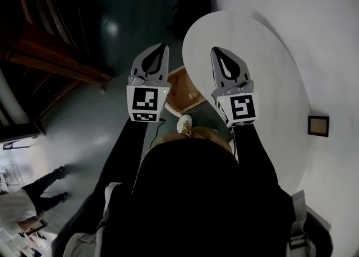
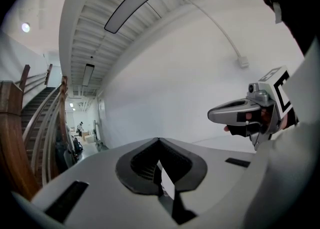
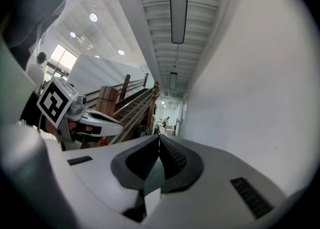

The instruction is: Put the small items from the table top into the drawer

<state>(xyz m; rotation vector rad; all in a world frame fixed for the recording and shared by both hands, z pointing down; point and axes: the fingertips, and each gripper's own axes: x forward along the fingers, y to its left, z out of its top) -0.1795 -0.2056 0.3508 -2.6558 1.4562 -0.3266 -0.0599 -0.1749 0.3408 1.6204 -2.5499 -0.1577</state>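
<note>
In the head view both grippers are held up side by side in front of me. My left gripper (image 1: 163, 46) is shut with nothing between its fingers, and its own view shows the tips (image 2: 159, 139) meeting against a white wall. My right gripper (image 1: 215, 50) is also shut and empty, its tips (image 3: 159, 136) pointing down a corridor. Below the right gripper lies the round white table (image 1: 269, 54). One small dark square item (image 1: 318, 125) rests near the table's right edge. Between the grippers, a wooden open drawer-like box (image 1: 180, 88) shows below the table's rim.
A wooden staircase (image 1: 50, 54) runs along the left over a dark glossy floor. A dark bag (image 1: 193, 0) sits on the floor beyond the table. A person (image 1: 33, 194) stands at lower left. My shoe (image 1: 185, 124) shows beside the wooden box.
</note>
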